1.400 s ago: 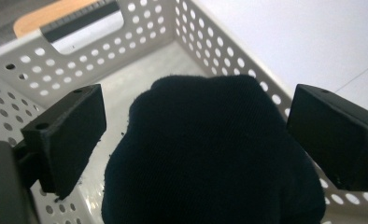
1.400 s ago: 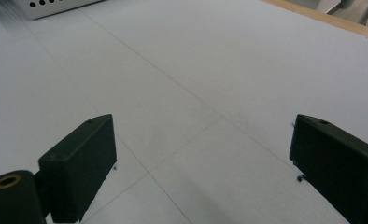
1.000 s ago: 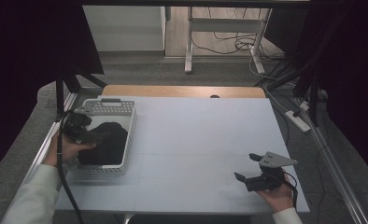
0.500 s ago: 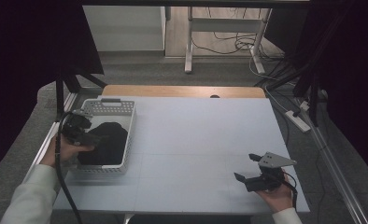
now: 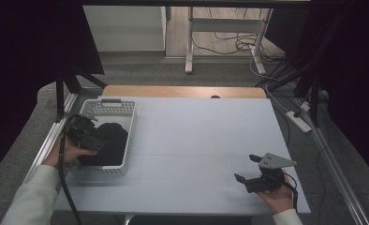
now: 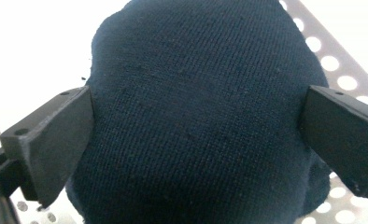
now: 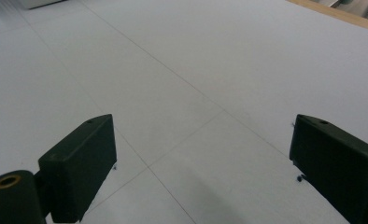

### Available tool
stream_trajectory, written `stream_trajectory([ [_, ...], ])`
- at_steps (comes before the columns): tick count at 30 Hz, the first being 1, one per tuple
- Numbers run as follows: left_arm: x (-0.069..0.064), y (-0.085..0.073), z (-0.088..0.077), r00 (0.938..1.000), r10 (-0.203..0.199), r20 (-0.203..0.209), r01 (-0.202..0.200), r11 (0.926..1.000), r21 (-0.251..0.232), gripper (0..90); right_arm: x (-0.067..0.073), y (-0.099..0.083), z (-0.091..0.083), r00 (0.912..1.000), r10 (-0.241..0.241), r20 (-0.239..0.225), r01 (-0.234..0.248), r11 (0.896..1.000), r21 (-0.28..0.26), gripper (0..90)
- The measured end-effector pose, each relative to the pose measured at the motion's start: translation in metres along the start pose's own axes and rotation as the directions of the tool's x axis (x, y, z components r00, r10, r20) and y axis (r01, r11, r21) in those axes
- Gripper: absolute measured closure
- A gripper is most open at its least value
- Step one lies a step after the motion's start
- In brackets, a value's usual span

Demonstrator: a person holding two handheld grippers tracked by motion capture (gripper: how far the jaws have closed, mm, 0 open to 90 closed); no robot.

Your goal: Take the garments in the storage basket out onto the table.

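Little has shifted since the earlier frame: my left gripper [image 5: 91,138] has crept a touch deeper into the white perforated basket [image 5: 126,140], its jaws spread wide on either side of the dark knitted cloth [image 6: 196,116] lying inside, flanking it without squeezing. My right gripper [image 5: 248,168] rests low at the near right of the pale grey worktop [image 5: 196,136], jaws wide apart with nothing between them. Beyond the far wooden edge [image 5: 182,91] lie grey floor, desk legs and loose cables [image 5: 229,44].
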State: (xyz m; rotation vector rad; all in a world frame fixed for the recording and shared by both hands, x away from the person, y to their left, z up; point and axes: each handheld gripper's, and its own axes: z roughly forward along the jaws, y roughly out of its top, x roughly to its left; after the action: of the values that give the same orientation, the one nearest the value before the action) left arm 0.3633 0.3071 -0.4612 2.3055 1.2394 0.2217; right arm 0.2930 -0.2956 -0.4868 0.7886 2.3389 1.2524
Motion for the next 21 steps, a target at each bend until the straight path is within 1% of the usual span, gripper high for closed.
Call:
stream_trajectory([
  [6, -0.002, 0.001, 0.006, 0.9999, 0.006, -0.01, -0.006, 0.9992, 0.038, 0.0, 0.0, 0.0, 0.0, 1.0, 0.0, 0.002, 0.0, 1.0, 0.001, 7.1],
  [11, -0.002, 0.003, 0.01, 1.0, 0.003, -0.007, -0.003, 0.998, 0.062, 0.0, 0.0, -0.001, 0.001, 1.0, -0.002, -0.001, 0.002, 1.0, 0.005, 7.1],
  [15, -0.004, 0.005, 0.015, 0.9999, 0.012, -0.008, -0.011, 0.9949, 0.1, 0.0, 0.001, -0.001, 0.002, 1.0, -0.002, -0.002, 0.002, 1.0, 0.007, 7.1],
  [21, -0.007, 0.008, 0.024, 0.9995, 0.008, -0.029, -0.004, 0.9907, 0.136, 0.0, 0.001, -0.001, 0.002, 1.0, -0.001, 0.003, 0.001, 1.0, 0.011, 7.1],
])
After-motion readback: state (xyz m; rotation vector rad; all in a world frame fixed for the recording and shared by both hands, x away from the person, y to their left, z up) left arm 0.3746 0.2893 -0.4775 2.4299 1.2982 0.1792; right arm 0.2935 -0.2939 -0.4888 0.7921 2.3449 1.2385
